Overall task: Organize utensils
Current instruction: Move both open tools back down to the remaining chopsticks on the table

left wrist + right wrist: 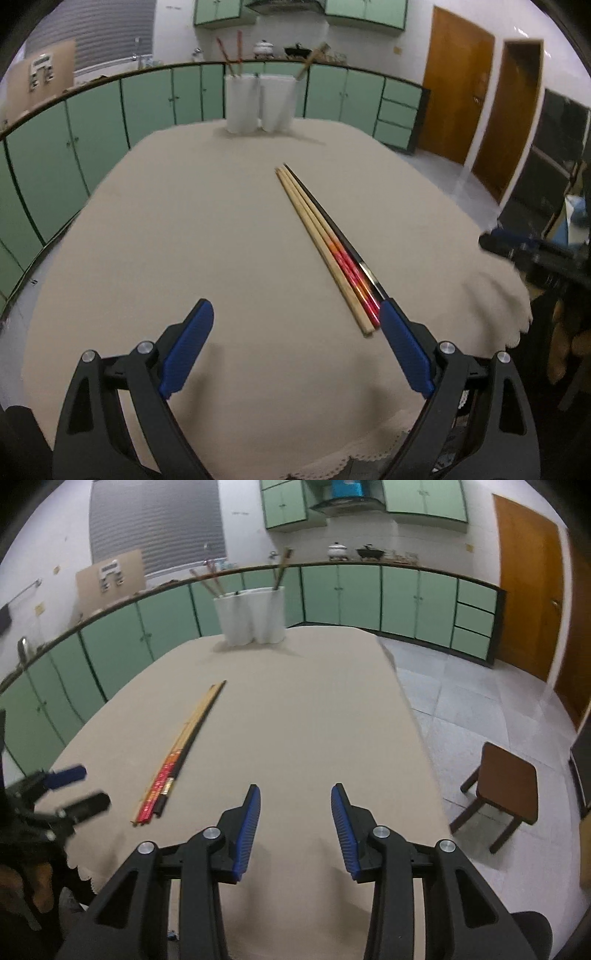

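Kitchen with green cabinets along the wall and a table under a beige tablecloth. I take the white holder at the table's far edge as reference; it has two joined cups, with chopsticks standing in both. A bundle of chopsticks lies flat on the cloth on the near side of the holder, well apart from it, pale tips toward it, red and black ends toward me. The sticks lie side by side, touching.

My left gripper is over the cloth with jaws spread wide and nothing between them; its right pad is just beside the near ends of the bundle, contact not clear. My right gripper is over bare cloth to the right of the bundle, jaws partly apart, nothing held. A brown stool stands on the tiled floor off the table's right side
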A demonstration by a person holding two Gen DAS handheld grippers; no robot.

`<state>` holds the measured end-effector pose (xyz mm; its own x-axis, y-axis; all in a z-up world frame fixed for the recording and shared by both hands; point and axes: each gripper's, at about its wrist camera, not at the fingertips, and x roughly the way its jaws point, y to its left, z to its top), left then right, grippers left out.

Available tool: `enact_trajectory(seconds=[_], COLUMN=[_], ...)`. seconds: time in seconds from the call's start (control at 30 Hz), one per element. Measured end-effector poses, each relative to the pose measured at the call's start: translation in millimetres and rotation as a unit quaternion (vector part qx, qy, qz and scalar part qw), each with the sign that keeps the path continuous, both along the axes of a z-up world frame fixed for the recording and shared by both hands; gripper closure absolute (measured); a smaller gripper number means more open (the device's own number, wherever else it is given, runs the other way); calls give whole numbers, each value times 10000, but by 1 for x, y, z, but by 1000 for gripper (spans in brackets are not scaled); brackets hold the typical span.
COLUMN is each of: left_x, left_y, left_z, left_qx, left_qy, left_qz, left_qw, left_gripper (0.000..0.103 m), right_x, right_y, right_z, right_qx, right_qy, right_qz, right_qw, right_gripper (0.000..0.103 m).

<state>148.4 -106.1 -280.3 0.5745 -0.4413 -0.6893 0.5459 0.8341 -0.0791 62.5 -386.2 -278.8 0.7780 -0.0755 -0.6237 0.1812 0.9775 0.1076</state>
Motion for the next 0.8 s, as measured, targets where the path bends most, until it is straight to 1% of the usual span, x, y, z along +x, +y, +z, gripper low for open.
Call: enact_trajectory(seconds=[0.13, 0.23, 0.4, 0.47, 0.57, 0.63, 0.67, 0.8], left_x=[-4, -4, 2, 5, 5, 7, 5, 10], left_y=[-13, -24, -20, -11, 0, 6, 7, 8], left_z=[-10, -18, -21, -19, -19, -17, -16, -17], left_qx=[276, 581, 503, 465, 539, 510, 518, 496], left_qy=[-55, -125, -105, -15, -21, 50, 53, 56], left_qz=[-160, -173, 19, 132, 260, 311, 310, 436], left_qw=[9995, 9981, 9987, 9988, 9982, 9982, 9982, 9978], left_gripper=[17, 17, 18, 19, 19, 20, 22, 22], right_x=[-2, 6, 6, 7, 8, 10, 11, 16], right_y=[0, 5, 5, 6, 11, 16, 18, 38], right_z=[-3, -3, -7, -7, -7, -8, -9, -13], right_qx=[57, 45, 74, 57, -11, -20, -16, 24], right_qy=[-19, -12, 44, 58, 67, 90, 91, 156], right_qz=[36, 104, 103, 114, 184, 260, 280, 532], right_qw=[10000, 9999, 9999, 9999, 9998, 9996, 9996, 9985], right_gripper=[63, 63, 63, 63, 63, 63, 63, 63])
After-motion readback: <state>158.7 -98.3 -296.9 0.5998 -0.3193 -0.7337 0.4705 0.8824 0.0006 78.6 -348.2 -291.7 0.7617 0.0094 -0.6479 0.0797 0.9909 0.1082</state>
